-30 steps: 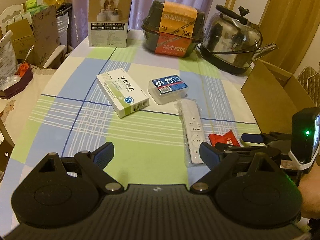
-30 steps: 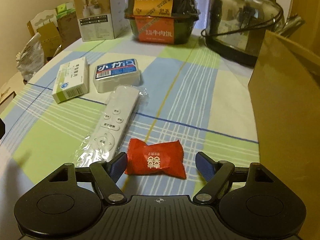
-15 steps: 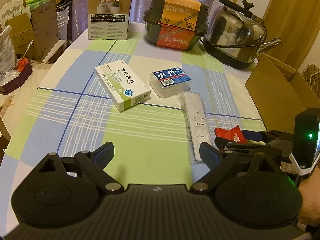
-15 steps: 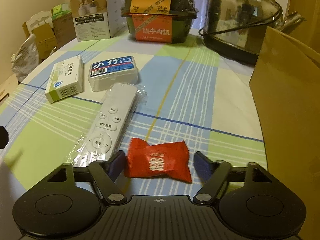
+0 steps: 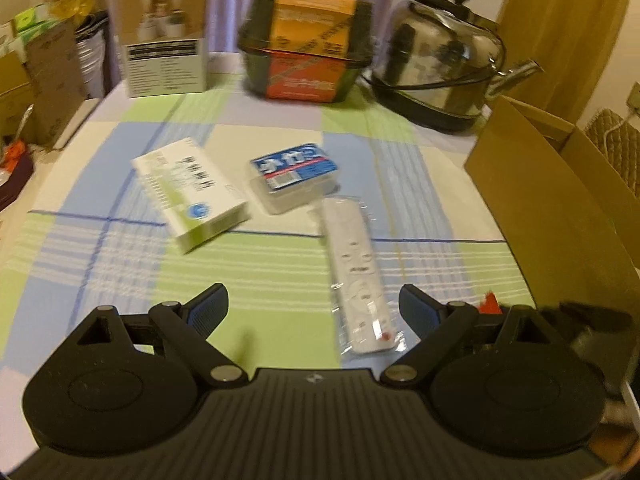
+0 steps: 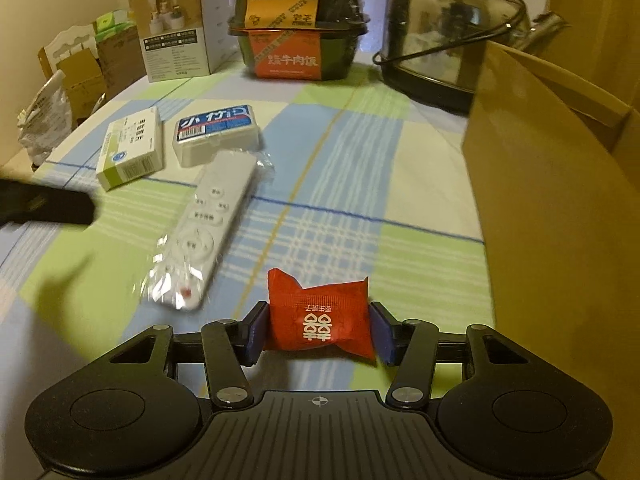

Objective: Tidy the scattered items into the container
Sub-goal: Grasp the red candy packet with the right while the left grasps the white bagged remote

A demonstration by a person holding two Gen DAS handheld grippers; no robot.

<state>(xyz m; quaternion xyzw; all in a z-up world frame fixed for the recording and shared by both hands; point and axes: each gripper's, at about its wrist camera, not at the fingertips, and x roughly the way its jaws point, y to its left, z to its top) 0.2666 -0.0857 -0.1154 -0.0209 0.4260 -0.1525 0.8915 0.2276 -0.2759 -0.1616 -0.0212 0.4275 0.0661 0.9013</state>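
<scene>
A red candy packet (image 6: pixel 320 316) is held between the blue pads of my right gripper (image 6: pixel 318 330), which is shut on it just above the checked tablecloth. A white remote in plastic wrap (image 6: pixel 208 228) (image 5: pixel 358 280) lies to its left. Beyond it sit a green-and-white medicine box (image 6: pixel 130 154) (image 5: pixel 192 196) and a blue-labelled clear box (image 6: pixel 216 134) (image 5: pixel 294 178). The open cardboard box (image 6: pixel 552 184) (image 5: pixel 560 184) stands at the right. My left gripper (image 5: pixel 314 306) is open over the tablecloth, the remote's near end between its fingers.
At the table's far end stand a white carton (image 5: pixel 164 36), a black-and-orange meal box (image 6: pixel 298 26) (image 5: pixel 308 40) and a steel kettle (image 6: pixel 452 36) (image 5: pixel 444 60). Cardboard and bags are stacked off the left edge (image 6: pixel 72 76).
My right gripper has shut on the red candy packet, which lay loose between its fingers before. The left gripper has swung right and forward, still open.
</scene>
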